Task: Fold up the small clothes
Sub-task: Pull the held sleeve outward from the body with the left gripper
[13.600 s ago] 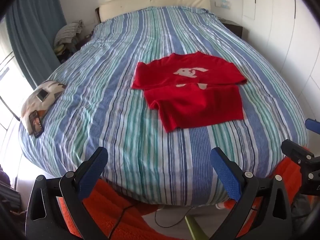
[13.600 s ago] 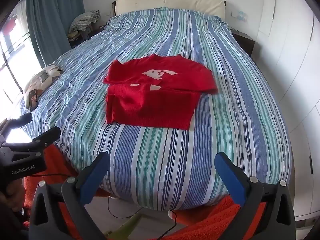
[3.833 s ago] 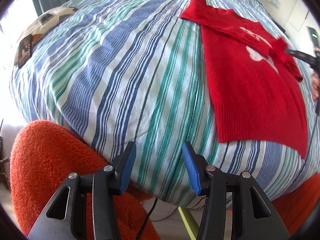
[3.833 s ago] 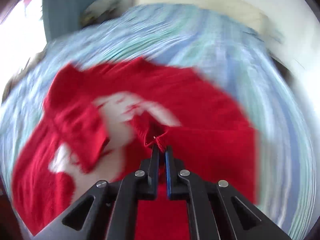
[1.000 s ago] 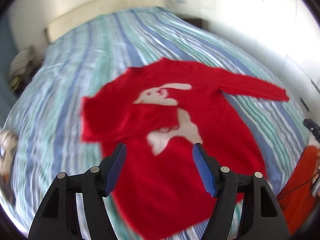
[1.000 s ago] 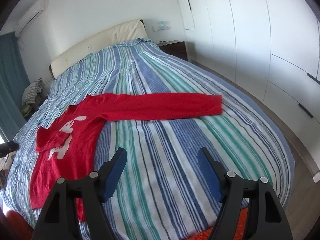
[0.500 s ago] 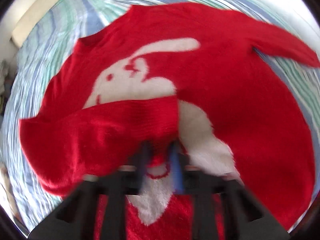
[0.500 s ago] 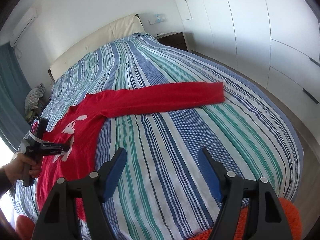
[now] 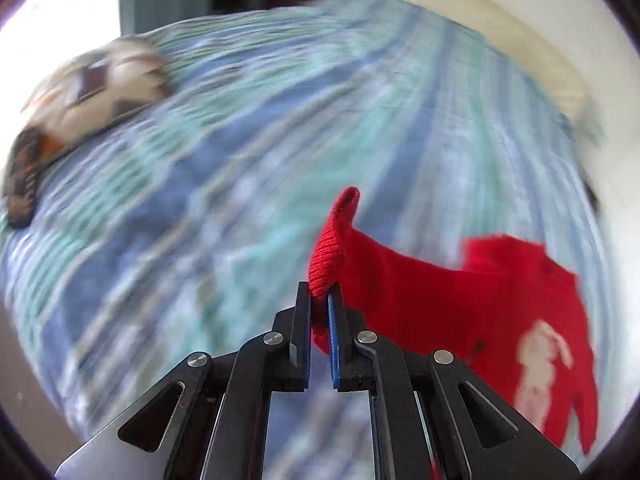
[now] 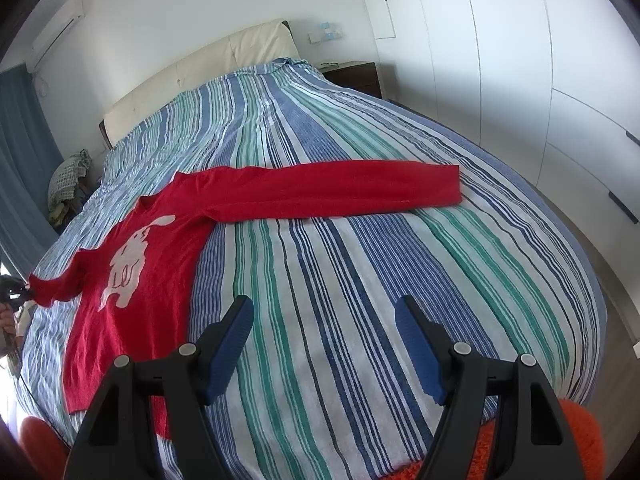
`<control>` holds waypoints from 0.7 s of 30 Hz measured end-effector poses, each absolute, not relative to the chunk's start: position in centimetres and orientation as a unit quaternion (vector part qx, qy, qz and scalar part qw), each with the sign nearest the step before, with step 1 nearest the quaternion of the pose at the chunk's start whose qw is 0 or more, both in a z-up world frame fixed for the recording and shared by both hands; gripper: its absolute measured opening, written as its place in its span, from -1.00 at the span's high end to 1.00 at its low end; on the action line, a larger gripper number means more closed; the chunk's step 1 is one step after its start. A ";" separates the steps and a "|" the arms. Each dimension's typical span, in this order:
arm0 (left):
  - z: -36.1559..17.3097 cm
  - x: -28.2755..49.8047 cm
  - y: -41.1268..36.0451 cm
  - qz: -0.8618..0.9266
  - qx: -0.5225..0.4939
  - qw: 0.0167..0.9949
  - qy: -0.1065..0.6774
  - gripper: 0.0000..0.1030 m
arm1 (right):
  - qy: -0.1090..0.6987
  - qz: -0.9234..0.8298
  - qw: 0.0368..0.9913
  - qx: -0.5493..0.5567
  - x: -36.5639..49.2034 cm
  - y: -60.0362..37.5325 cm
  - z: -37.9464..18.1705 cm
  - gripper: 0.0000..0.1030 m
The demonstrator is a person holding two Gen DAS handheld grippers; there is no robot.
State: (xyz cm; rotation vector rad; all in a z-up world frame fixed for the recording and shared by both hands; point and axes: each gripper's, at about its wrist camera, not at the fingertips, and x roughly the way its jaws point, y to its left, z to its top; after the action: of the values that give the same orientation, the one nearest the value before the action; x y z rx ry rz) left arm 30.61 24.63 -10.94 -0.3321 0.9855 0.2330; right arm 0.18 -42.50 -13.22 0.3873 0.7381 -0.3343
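A red sweater (image 10: 160, 248) with a white rabbit print lies face up on the striped bed (image 10: 360, 264). One sleeve (image 10: 340, 192) is stretched flat toward the right side of the bed. My left gripper (image 9: 319, 300) is shut on the ribbed cuff of the other sleeve (image 9: 332, 248), which it holds lifted and stretched out toward the bed's left edge; the sweater's body (image 9: 520, 312) trails to the right. In the right wrist view this gripper (image 10: 12, 292) shows at the far left edge. My right gripper (image 10: 324, 340) hangs open over the bed's near end with nothing between its fingers.
A patterned cushion (image 9: 92, 92) and a dark flat object (image 9: 24, 184) lie near the bed's left edge. White wardrobe doors (image 10: 560, 80) line the right wall, a nightstand (image 10: 352, 76) stands by the headboard, and orange fleece (image 10: 520, 448) sits below the bed's near end.
My left gripper closed on the folded-in sleeve's cuff over the rabbit print and pulled it out sideways to the left. The sleeve now lies unfolded from the chest. The right gripper stayed put.
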 end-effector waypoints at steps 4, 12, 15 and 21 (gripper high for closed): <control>-14.7 29.0 29.6 0.215 -0.160 0.834 0.482 0.90 | 0.364 -0.160 0.901 0.174 0.5 -41.9 -13.4 -0.41; -18.7 28.6 30.0 0.242 -0.150 0.813 0.507 0.91 | 0.384 -0.157 0.899 0.143 1.2 -40.9 -14.0 -0.41; -19.1 28.2 30.8 0.248 -0.156 0.808 0.512 0.91 | 0.388 -0.157 0.898 0.137 1.4 -40.8 -14.1 -0.41; -19.7 28.3 31.5 0.244 -0.156 0.805 0.519 0.91 | 0.396 -0.159 0.895 0.131 1.7 -40.5 -14.3 -0.41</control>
State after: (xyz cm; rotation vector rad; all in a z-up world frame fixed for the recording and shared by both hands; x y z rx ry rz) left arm 28.35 31.51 -19.70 -0.3344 1.1104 0.5224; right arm 1.68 -40.54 -14.32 0.2708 0.8211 -0.3293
